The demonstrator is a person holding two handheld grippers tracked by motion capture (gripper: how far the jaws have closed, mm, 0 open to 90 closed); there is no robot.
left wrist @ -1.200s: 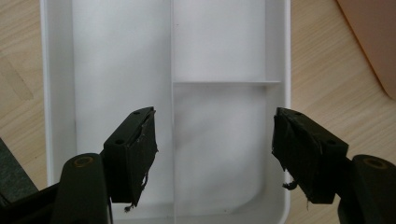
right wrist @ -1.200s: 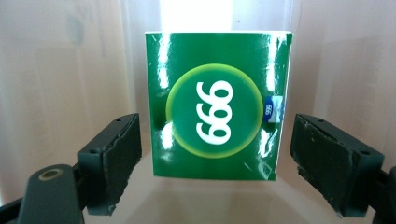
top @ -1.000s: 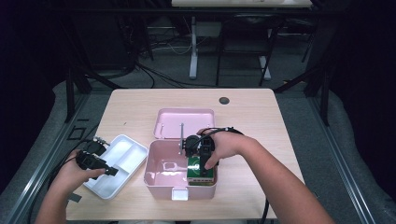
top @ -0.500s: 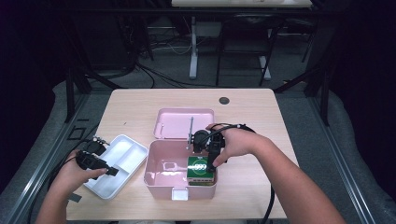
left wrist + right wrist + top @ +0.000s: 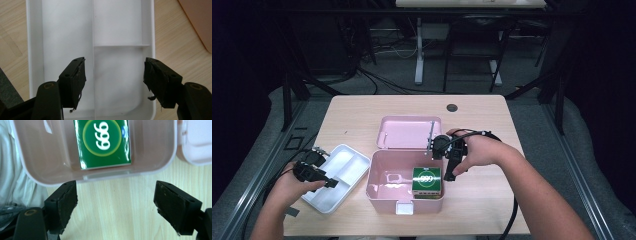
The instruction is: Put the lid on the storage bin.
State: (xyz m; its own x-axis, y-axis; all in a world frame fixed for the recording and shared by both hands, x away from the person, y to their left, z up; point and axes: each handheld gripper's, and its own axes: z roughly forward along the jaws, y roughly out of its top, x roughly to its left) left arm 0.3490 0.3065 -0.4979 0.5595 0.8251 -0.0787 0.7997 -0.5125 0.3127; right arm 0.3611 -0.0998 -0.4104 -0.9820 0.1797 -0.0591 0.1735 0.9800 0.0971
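Note:
An open pink box (image 5: 377, 192) stands in the middle of the table, its lid (image 5: 407, 132) lying flat behind it. A green box marked 999 (image 5: 427, 180) lies flat in its right half. My right gripper (image 5: 451, 172) hovers at the pink box's right rim, open and empty; in the right gripper view (image 5: 116, 200) the green box (image 5: 103, 142) lies ahead of the jaws inside the pink box (image 5: 150, 152). My left gripper (image 5: 328, 181) is open over the near end of a white divided tray (image 5: 339, 167). Its jaws (image 5: 115, 77) have just been closing a little with nothing gripped; the tray (image 5: 67, 37) lies under them.
A small dark round hole (image 5: 452, 107) sits near the table's far edge. Bare wood lies to the right of the pink box and behind its lid. A white latch tab (image 5: 404, 207) sticks out at the pink box's front.
My right gripper has drawn up and to the right, away from the green box, which stays lying in the pink box. The left hand has not moved.

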